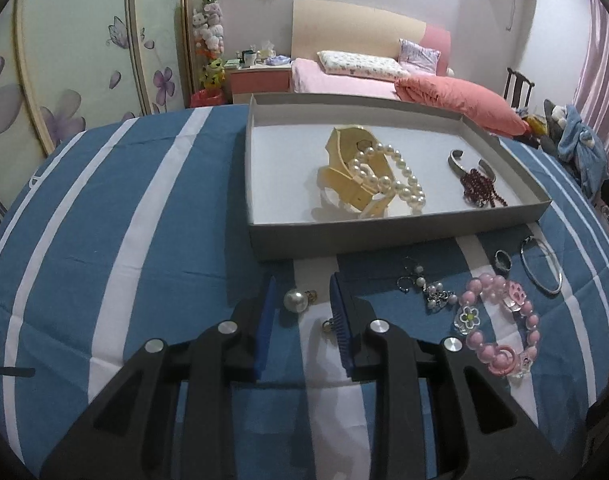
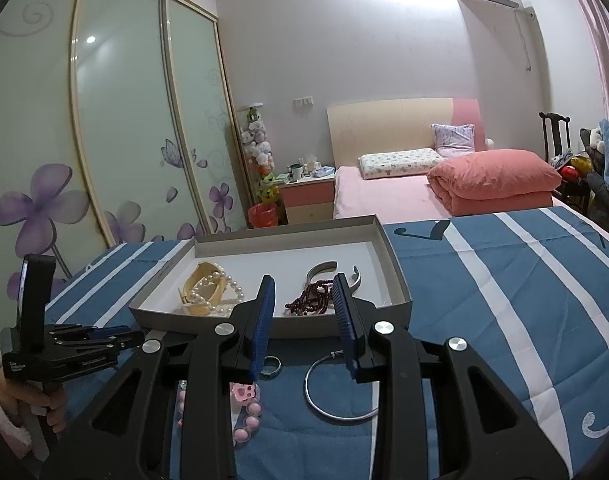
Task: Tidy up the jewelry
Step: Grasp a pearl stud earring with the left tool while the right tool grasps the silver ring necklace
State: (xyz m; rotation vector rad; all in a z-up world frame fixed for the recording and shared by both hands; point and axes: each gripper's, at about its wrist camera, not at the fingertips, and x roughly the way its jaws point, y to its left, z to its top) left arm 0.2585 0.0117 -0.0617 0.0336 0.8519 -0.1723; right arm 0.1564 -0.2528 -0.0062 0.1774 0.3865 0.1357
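Observation:
A grey shallow box [image 1: 384,236] [image 2: 396,276] sits on the blue striped cloth. It holds a yellow band with a pearl bracelet [image 1: 388,176] [image 2: 212,292], a silver cuff [image 1: 470,162] and dark red beads [image 1: 482,190] [image 2: 310,300]. My left gripper [image 1: 302,286] is open, low over the cloth, with a pearl earring [image 1: 295,300] between its fingers and a second small earring [image 1: 327,325] by the right finger. My right gripper [image 2: 302,284] is open and empty, above a silver bangle [image 2: 336,390] and a ring [image 2: 270,366]. The left gripper also shows in the right wrist view [image 2: 116,334].
On the cloth in front of the box lie beaded earrings [image 1: 428,288], a pink bead bracelet [image 1: 500,320] [image 2: 246,412], a ring [image 1: 503,260] and a silver bangle [image 1: 542,270]. Behind are a bed [image 2: 444,188], a nightstand [image 2: 306,196] and wardrobe doors [image 2: 104,140].

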